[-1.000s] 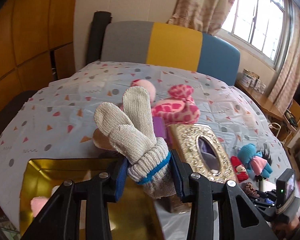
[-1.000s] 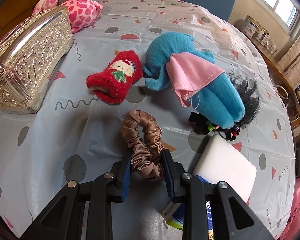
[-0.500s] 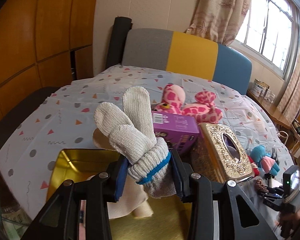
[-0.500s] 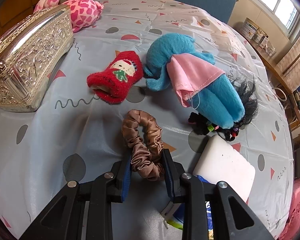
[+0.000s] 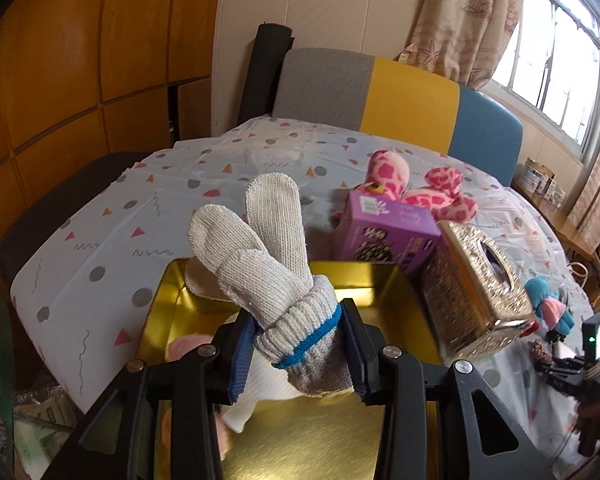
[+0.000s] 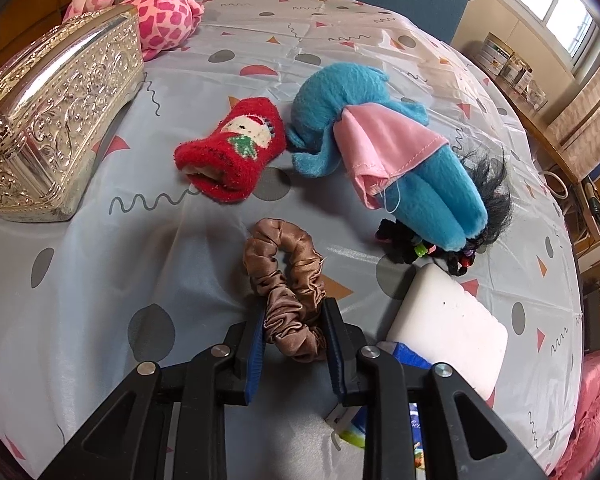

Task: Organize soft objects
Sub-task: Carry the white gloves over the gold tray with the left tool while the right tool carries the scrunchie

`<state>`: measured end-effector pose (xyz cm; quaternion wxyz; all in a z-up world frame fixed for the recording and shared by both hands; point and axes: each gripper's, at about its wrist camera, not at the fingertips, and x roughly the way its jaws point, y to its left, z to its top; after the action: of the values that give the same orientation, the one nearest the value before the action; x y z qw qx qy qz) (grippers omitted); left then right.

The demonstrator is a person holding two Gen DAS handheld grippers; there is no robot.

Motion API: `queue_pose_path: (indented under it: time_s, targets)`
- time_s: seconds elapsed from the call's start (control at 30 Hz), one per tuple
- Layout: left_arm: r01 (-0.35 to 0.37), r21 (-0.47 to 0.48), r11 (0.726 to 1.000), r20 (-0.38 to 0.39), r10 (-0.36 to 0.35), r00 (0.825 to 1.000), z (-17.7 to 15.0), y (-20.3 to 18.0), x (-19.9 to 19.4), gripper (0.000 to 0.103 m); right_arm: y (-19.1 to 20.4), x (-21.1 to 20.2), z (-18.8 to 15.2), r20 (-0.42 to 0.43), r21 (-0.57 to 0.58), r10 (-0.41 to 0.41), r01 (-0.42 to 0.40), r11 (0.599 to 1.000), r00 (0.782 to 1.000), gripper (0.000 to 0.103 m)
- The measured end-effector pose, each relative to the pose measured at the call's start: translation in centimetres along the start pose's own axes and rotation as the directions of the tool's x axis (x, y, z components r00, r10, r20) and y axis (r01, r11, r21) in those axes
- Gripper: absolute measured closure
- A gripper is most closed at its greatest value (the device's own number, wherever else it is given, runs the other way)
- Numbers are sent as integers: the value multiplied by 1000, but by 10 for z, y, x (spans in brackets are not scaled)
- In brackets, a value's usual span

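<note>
Left wrist view
Left gripper (image 5: 298,354): clamped on the cuff of a pair of knitted gloves (image 5: 266,264), fingers of the gloves sticking up and away from the camera.
Gold tray (image 5: 168,300): directly beneath the held gloves; pale and pink soft items lie inside it, mostly hidden by the gripper.
Purple box (image 5: 384,236): just beyond the tray's far corner.
Gold tissue box (image 5: 476,284): beside the purple box, to the right of the tray.
Pink spotted plush (image 5: 416,188): behind the purple box on the patterned tablecloth (image 5: 140,216).

Right wrist view
Right gripper (image 6: 294,338): jaws have just been closing; the pads now pinch the near end of a brown scrunchie (image 6: 286,280), whose loop lies on the cloth.
Red sock (image 6: 232,150): beyond the scrunchie, touching a blue plush doll (image 6: 384,152) with a pink skirt.
White foam block (image 6: 448,320): just right of the gripper.
Black hair ties (image 6: 420,248): beside the doll's dark hair.
</note>
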<state>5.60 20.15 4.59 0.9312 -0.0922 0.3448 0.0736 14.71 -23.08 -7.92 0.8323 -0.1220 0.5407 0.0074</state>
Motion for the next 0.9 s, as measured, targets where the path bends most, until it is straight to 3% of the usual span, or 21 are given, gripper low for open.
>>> queue_pose_path:
  time_s: [0.4,0.7,0.9]
  targets:
    - [-41,-21,999,-38,40,998,-30,34,-3,62,17,-4,0,-41,-15,-36,36,999,998,89]
    - [-58,-31,998,-72,56,996,-51,48,-6,62,48,-17,-7,-39,-78,73,-76,994,997,89]
    - [-30,-48,998,-99,25,995,-62,46,-4,62,77,-31,-13,-37,-120,177,-180,976,984,89]
